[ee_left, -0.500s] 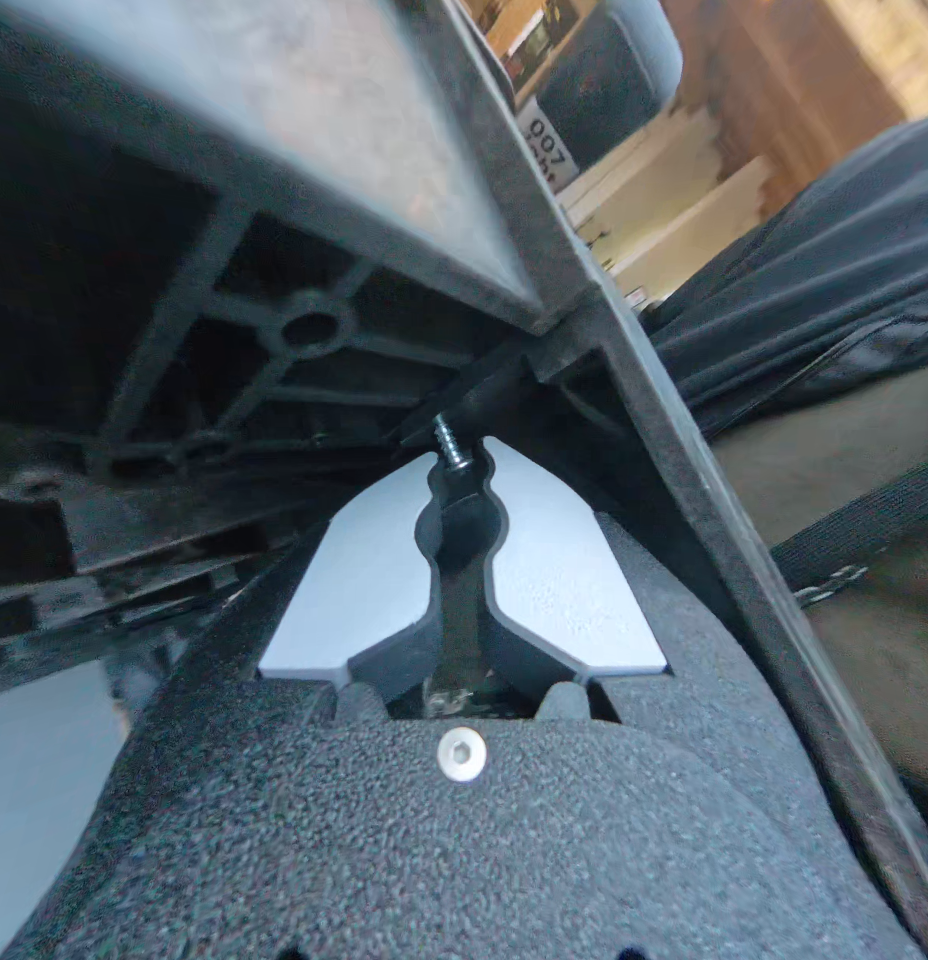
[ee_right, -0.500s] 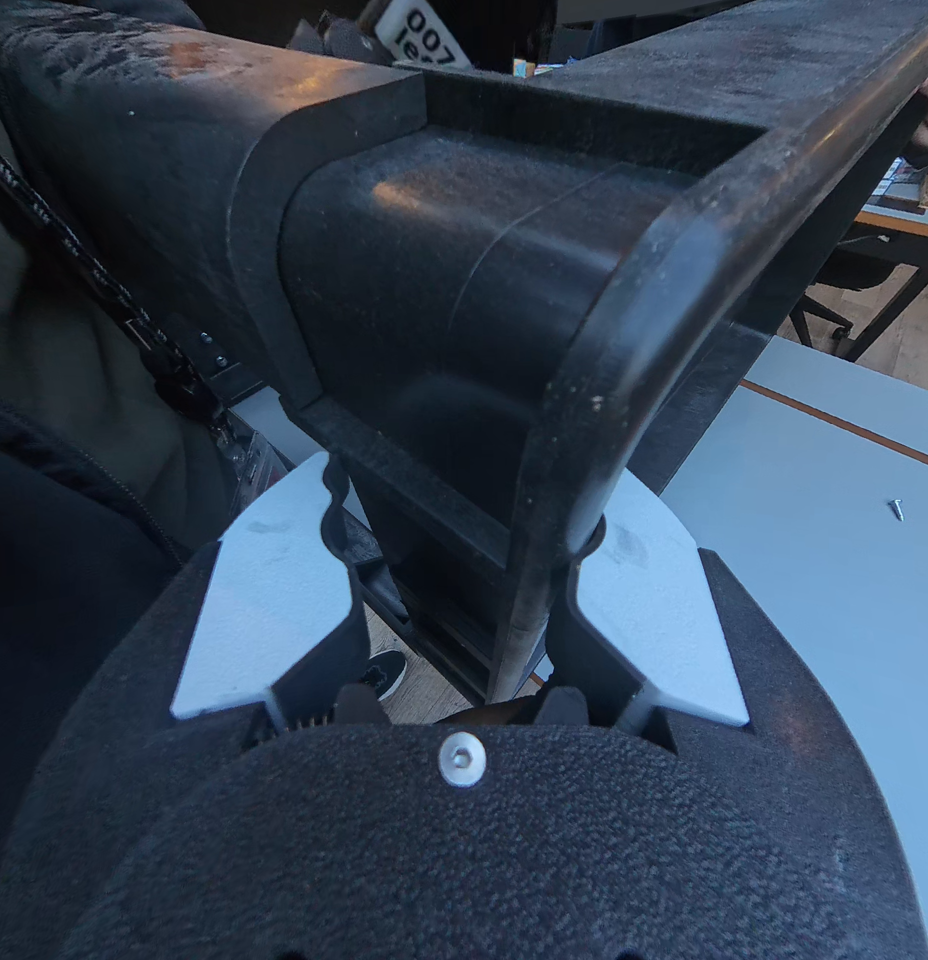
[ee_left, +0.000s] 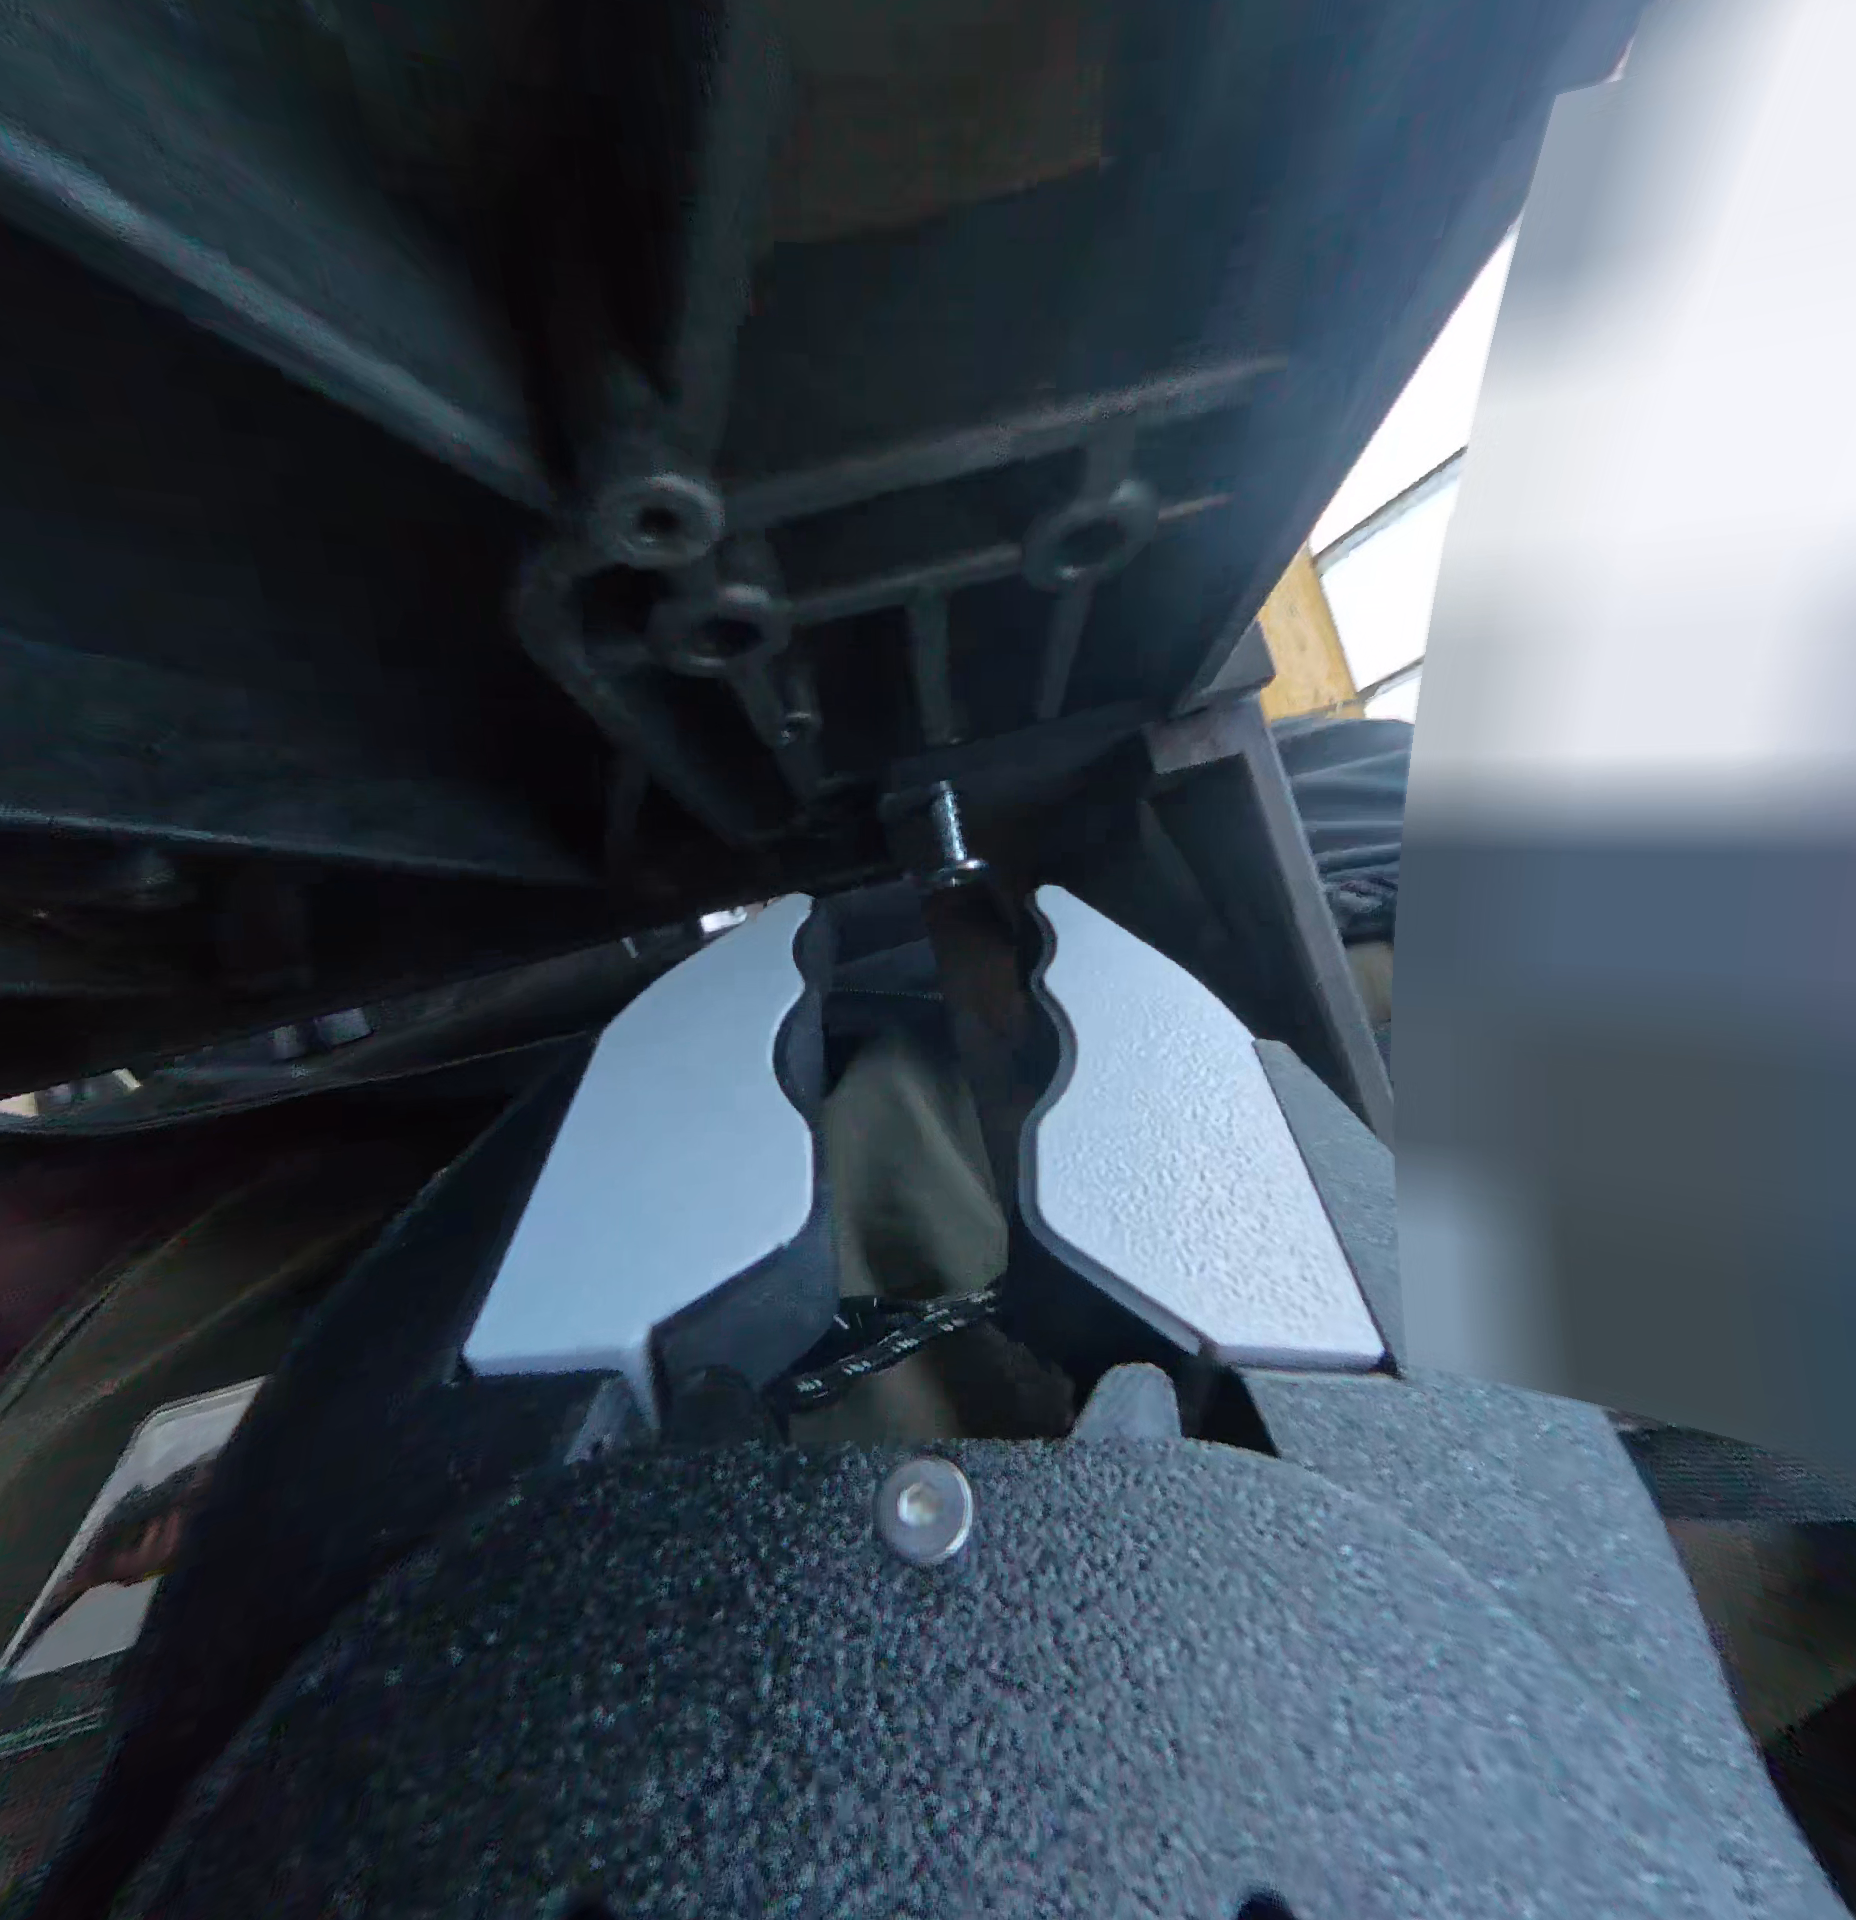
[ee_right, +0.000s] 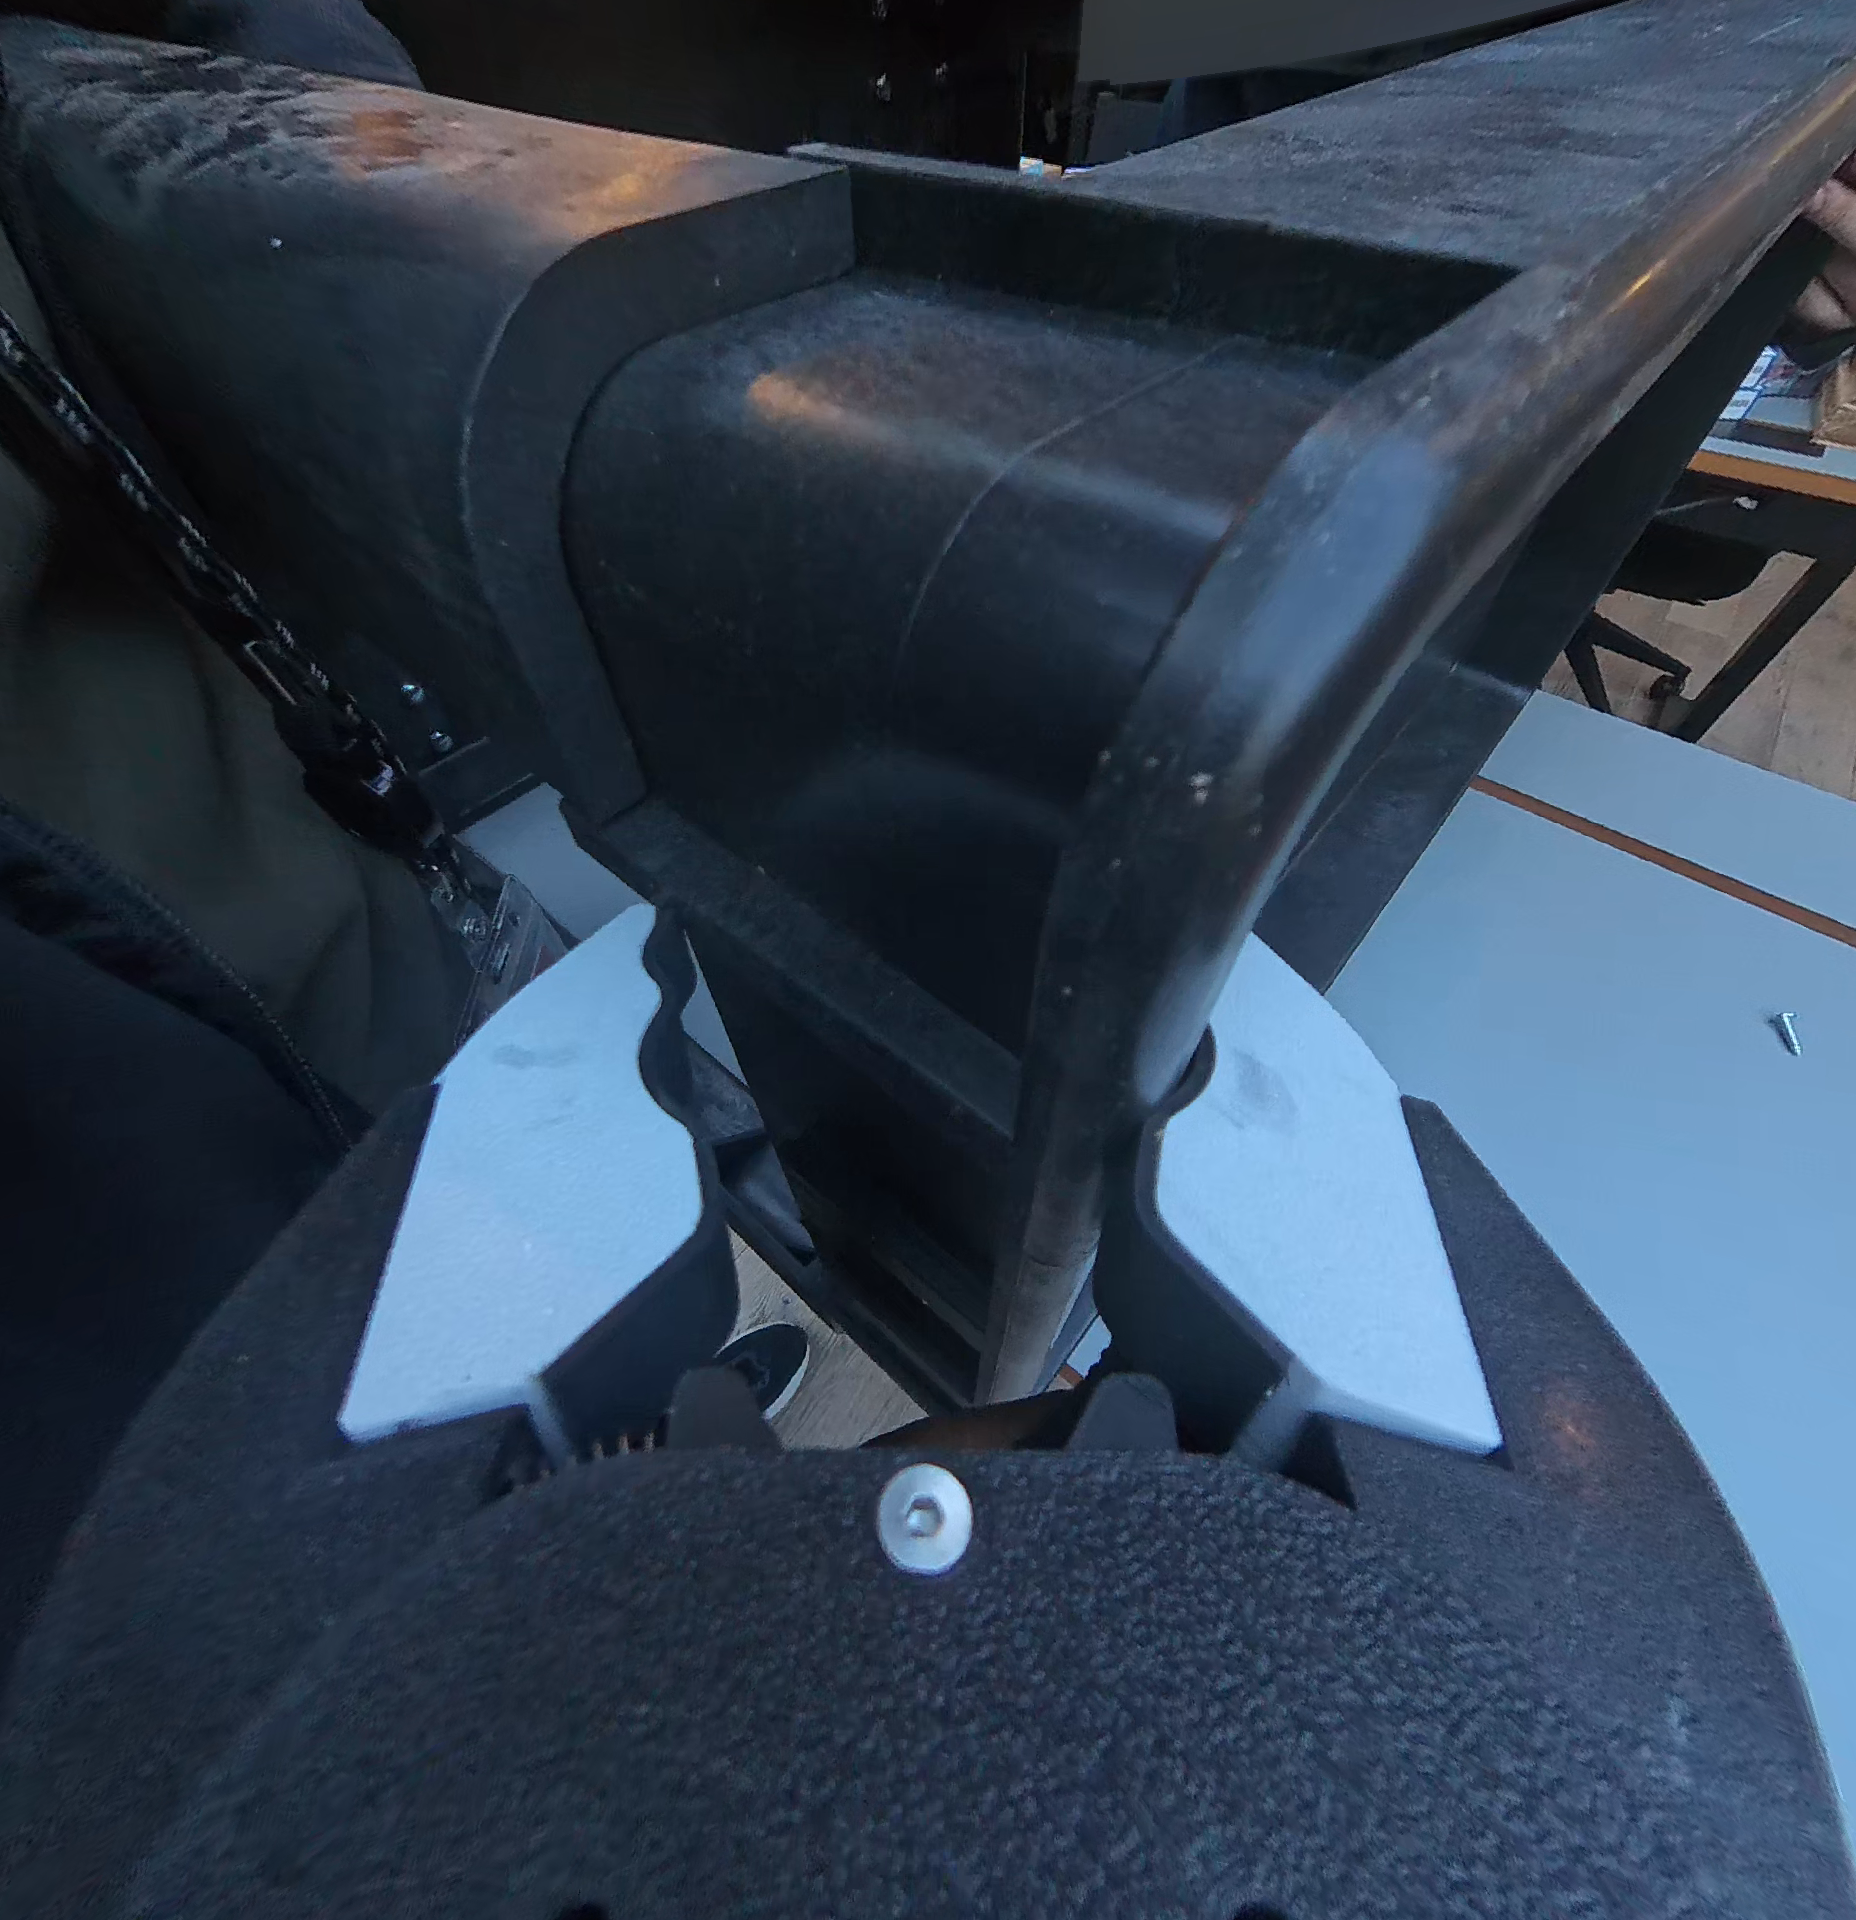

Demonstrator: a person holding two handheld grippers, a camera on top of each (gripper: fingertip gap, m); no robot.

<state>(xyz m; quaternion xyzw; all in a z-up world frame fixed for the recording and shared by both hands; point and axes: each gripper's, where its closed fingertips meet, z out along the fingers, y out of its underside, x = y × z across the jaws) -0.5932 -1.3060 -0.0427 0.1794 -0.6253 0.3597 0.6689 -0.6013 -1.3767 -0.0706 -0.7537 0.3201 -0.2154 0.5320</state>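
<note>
A large black plastic part fills both views, and its ribbed underside [ee_left: 695, 623] shows in the left wrist view. A small dark screw [ee_left: 950, 831] stands out of a hole in that underside. My left gripper [ee_left: 924, 904] is open just below the screw's head, and its fingertips [ee_left: 1069, 935] are apart from it. In the right wrist view my right gripper [ee_right: 934, 966] is shut on the end of the black part [ee_right: 903, 623]. The part's thick rounded rim [ee_right: 1142, 987] presses against the right finger [ee_right: 1298, 1195].
A grey table [ee_right: 1630, 1195] lies to the right with a loose screw [ee_right: 1786, 1034] on it. A person's hand [ee_right: 1849, 239] holds the part's far end. A dark jacket [ee_right: 124, 1143] with a strap is close on the left. A desk and chair stand at the back right.
My left gripper has opened and let go of the screw, which stays in the black part. The left view has swung under the part. The right gripper keeps its hold.
</note>
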